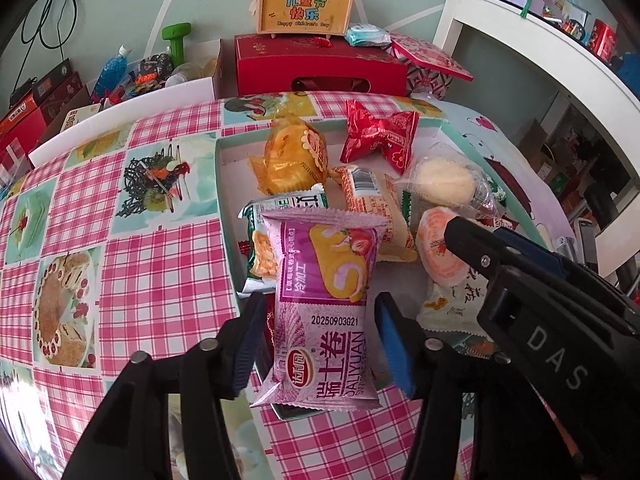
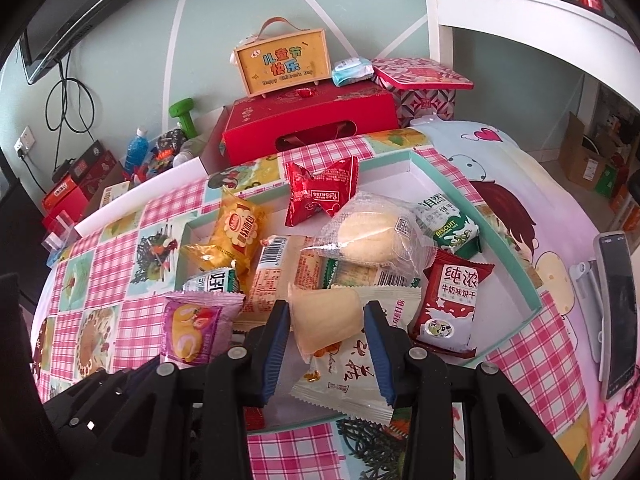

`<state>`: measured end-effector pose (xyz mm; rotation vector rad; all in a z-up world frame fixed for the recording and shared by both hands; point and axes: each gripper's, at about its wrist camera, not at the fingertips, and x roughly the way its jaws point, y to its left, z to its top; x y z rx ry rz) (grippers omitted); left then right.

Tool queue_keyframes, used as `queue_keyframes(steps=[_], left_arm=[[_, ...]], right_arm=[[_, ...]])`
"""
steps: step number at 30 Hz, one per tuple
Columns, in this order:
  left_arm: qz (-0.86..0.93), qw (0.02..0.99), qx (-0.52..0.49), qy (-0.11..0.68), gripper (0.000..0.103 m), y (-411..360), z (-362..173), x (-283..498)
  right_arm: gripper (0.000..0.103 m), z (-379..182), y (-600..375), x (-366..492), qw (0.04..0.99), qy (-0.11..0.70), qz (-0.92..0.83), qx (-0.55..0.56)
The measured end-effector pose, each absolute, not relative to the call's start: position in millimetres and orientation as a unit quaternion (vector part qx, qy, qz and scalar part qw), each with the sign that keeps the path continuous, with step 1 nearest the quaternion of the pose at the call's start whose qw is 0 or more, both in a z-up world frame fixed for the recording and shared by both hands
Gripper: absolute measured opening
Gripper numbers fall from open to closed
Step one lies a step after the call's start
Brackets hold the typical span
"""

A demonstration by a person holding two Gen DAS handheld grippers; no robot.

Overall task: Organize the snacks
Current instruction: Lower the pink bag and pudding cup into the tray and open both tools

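The purple Swiss roll packet [image 1: 324, 312] stands on end between the blue pads of my left claw [image 1: 320, 344], at the near left corner of the shallow teal-rimmed box [image 1: 224, 208]. Its lower end hangs over the box's near wall. That claw is open: there is a gap between the left pad and the wrapper, so the pads do not press on the packet.

My right claw [image 2: 327, 322] is closed on a pale pastry packet [image 2: 320, 332] near the middle of the box's near side, with both pads against the wrapper. The packet rests on a white wrapper printed with dark brush lettering.

The other snacks lie heaped in the box. A yellow cake packet [image 1: 292, 156] is toward the far left corner and a red packet [image 1: 378, 136] leans at the far wall. A clear-wrapped round bun [image 1: 442, 182] lies on top in the middle. A green and white biscuit packet [image 2: 452, 228] lies against the right wall, and a red milk biscuit packet [image 2: 448, 304] is in the near right corner.

The box sits on the counter [image 1: 160, 240], which is covered with a pink checked cloth with cake pictures, toward its right side. A phone [image 2: 616, 312] lies near the counter's right edge. Beyond the far edge stands a red gift box [image 1: 320, 64] with a yellow "Happy Children's Day" case [image 1: 304, 8] on top.
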<state>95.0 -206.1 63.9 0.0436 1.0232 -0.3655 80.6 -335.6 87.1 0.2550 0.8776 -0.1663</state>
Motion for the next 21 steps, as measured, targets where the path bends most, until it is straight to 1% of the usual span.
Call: queue_keyframes(steps=[2, 9, 11, 17, 18, 19, 20, 21], left_arm=[[-0.177, 0.857, 0.016, 0.483, 0.058, -204.6, 68.4, 94.3], [-0.165, 0.865, 0.004, 0.473, 0.059, -189.8, 80.9, 95.9], [-0.158, 0.868, -0.002, 0.470, 0.059, -183.7, 83.9, 97.1], [-0.131, 0.880, -0.025, 0.456, 0.060, -160.3, 93.4, 101.0], [-0.124, 0.881, -0.030, 0.455, 0.064, -155.5, 93.8, 102.3], [-0.118, 0.882, -0.034, 0.455, 0.072, -151.8, 93.1, 103.8], [-0.108, 0.883, -0.039, 0.456, 0.075, -147.1, 91.7, 105.6], [-0.099, 0.882, -0.042, 0.458, 0.075, -142.5, 89.6, 107.8]], right_arm=[[0.049, 88.6, -335.4, 79.8, 0.895, 0.421, -0.081, 0.123], [0.050, 96.0, -340.6, 74.9, 0.898, 0.412, -0.089, 0.126], [0.055, 96.5, -342.3, 74.2, 0.898, 0.411, -0.091, 0.128], [0.057, 92.3, -341.3, 76.1, 0.894, 0.421, -0.091, 0.124], [0.058, 91.4, -340.3, 76.7, 0.893, 0.423, -0.090, 0.122], [0.062, 90.5, -338.8, 77.5, 0.893, 0.425, -0.087, 0.120], [0.065, 89.9, -337.6, 78.0, 0.893, 0.426, -0.085, 0.118], [0.067, 89.1, -335.8, 78.6, 0.893, 0.428, -0.082, 0.115]])
